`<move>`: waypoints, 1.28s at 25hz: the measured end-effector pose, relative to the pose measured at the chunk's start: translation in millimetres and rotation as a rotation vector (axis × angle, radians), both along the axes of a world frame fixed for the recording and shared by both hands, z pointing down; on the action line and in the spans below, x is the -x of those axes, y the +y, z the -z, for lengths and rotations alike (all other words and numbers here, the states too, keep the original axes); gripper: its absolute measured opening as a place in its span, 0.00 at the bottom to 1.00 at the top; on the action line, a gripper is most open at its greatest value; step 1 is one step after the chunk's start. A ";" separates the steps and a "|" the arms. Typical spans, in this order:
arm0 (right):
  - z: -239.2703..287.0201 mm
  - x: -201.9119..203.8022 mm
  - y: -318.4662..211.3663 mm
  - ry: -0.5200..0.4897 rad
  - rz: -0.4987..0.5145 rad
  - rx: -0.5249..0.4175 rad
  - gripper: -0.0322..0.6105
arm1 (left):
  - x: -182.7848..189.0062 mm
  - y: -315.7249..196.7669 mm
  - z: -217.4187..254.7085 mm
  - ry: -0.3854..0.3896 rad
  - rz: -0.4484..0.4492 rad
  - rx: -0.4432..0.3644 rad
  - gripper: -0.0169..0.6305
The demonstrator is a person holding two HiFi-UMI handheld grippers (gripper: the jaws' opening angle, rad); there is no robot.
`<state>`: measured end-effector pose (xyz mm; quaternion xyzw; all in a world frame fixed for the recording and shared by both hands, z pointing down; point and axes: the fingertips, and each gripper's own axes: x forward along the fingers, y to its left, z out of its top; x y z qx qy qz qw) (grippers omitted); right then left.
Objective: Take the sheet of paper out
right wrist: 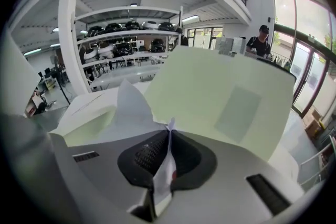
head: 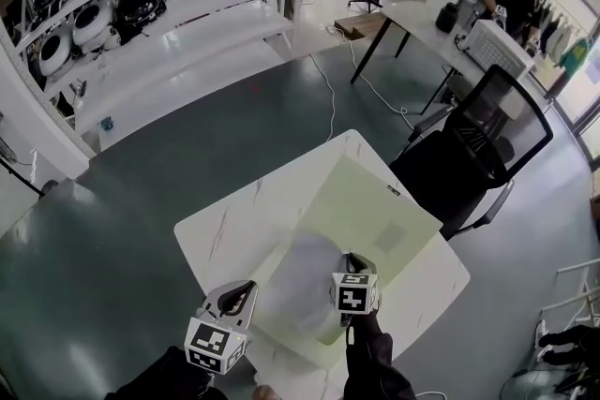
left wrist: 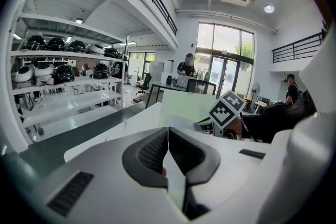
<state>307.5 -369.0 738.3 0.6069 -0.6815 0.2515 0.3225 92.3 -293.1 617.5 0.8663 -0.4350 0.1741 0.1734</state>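
Light, floppy and easily torn, the sheet of paper (head: 302, 281) sits in the green folder (head: 375, 201) on the table (head: 234, 220), its near edge pinched by the right gripper (right wrist: 169, 135) while the left gripper (left wrist: 168, 131) clamps the folder's edge.

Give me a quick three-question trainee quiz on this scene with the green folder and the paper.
1. True or false: the right gripper is shut on the white sheet.
2. What does the left gripper pinch? A) the pale green folder B) a cable C) nothing
3. Fill in: a black ___ stands beside the table.
Key: 1 true; 2 A; 3 chair.
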 end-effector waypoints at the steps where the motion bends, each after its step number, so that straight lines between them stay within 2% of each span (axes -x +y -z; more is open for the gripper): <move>1: 10.3 -1.6 2.4 0.003 -0.006 -0.016 0.11 | -0.7 1.4 5.9 0.002 -0.006 -0.008 0.06; 15: 153.9 0.6 69.9 0.040 -0.131 -0.233 0.11 | 2.3 43.0 97.4 0.061 -0.110 -0.115 0.06; 25: 266.6 9.8 158.7 0.066 -0.259 -0.448 0.11 | 16.9 92.0 153.6 0.116 -0.214 -0.185 0.06; 32: 308.1 40.1 239.6 0.117 -0.320 -0.523 0.11 | 30.6 132.6 181.4 0.149 -0.315 -0.220 0.06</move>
